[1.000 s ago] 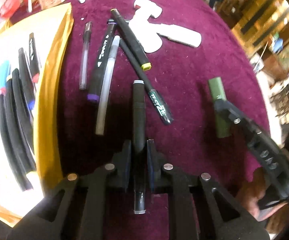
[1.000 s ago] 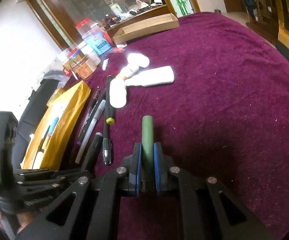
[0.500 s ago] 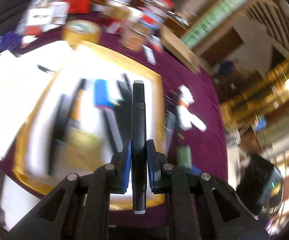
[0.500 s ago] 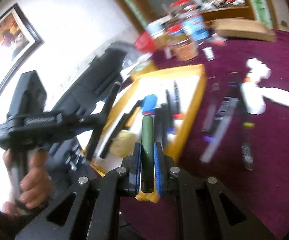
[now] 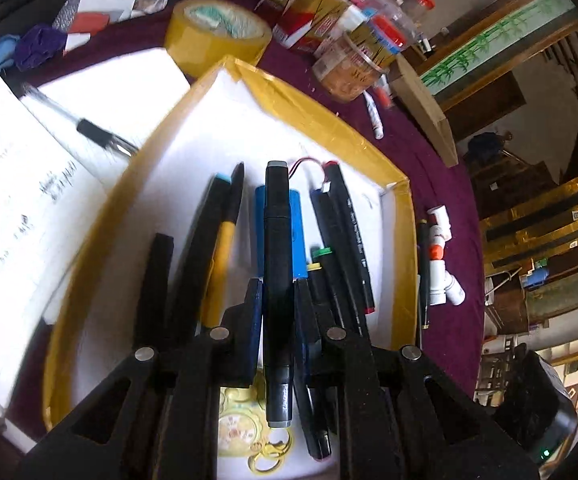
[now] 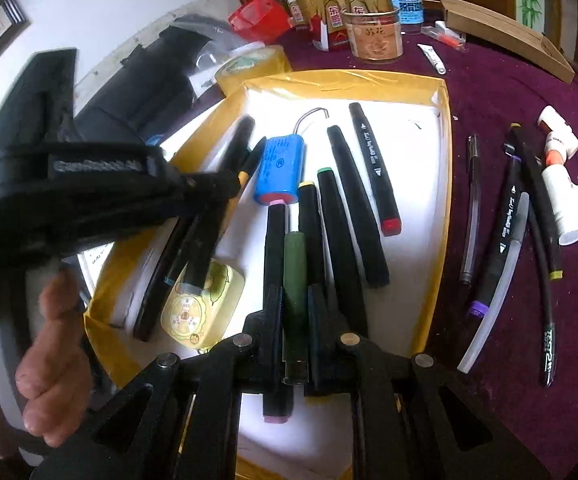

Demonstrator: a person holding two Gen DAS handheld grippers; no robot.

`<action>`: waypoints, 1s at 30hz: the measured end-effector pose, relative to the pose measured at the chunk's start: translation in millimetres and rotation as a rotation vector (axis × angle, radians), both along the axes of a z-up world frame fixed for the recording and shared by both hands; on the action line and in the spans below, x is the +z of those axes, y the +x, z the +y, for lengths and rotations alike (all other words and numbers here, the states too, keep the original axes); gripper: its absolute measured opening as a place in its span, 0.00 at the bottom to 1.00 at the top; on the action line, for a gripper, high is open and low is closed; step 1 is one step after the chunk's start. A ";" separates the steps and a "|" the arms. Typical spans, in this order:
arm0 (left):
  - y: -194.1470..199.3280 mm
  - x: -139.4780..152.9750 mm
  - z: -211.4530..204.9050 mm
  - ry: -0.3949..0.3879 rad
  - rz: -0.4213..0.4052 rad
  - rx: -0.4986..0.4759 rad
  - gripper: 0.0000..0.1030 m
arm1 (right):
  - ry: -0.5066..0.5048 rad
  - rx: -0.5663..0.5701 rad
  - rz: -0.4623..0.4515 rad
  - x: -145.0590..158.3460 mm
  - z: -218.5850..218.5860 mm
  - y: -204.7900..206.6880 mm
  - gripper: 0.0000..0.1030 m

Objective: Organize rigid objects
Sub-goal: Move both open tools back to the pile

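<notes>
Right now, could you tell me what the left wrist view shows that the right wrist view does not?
Only the left wrist view shows the handwritten notebook with a pen on it, and the left gripper shut on a black marker.

Only the right wrist view shows the right gripper shut on a green marker, and a purple-capped marker on the cloth.

Both show the yellow-rimmed tray, the blue battery and the tape roll.

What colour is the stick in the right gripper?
Dark green stick, clearest in the right wrist view.
</notes>
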State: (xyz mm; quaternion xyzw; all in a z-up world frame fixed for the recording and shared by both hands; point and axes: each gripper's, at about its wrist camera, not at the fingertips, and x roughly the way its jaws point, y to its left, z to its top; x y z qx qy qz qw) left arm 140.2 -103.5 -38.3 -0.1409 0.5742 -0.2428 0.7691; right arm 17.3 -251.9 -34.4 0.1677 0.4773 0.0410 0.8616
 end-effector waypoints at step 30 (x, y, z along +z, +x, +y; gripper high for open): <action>-120.1 43.4 -64.1 0.047 -0.246 -0.158 0.43 | 0.174 -0.237 -0.168 10.2 -139.3 -116.0 0.31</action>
